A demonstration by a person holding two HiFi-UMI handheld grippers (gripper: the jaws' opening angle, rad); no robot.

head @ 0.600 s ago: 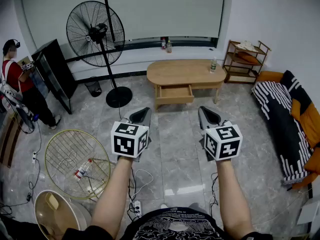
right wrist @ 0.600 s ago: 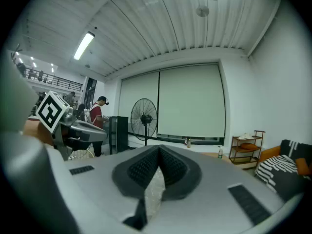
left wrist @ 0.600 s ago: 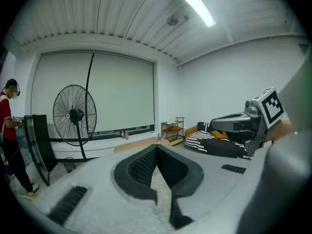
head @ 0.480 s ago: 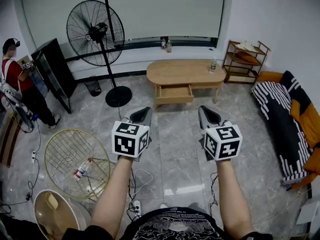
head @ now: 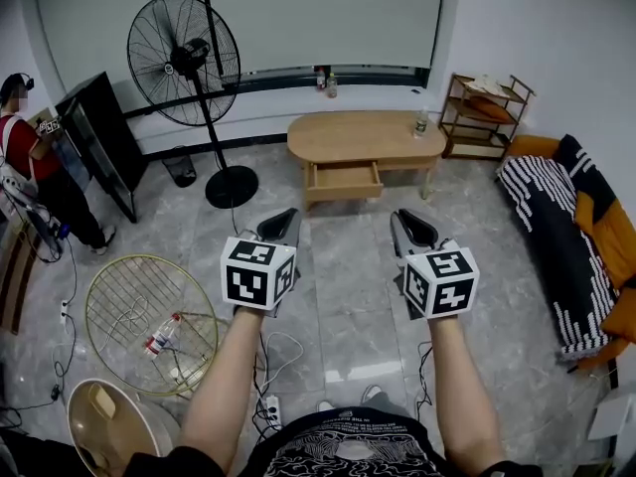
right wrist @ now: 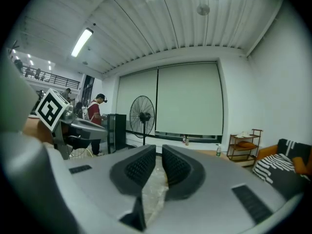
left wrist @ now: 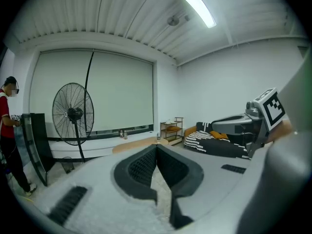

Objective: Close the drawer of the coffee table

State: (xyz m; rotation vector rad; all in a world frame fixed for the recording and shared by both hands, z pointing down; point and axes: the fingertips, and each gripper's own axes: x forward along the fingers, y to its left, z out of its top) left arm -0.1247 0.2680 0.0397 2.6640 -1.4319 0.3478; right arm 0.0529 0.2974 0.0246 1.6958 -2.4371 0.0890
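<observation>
The coffee table point(head: 363, 135) stands between fan point(head: 184, 58), left, and shelf point(head: 484, 117), right

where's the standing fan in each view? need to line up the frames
Head view: fan at upper left, against the back wall.
Left gripper view: fan left of centre, mid-height.
Right gripper view: fan just left of centre, mid-height.
Shared landmark: the wooden shelf, to the right of the fan in all three.
</observation>
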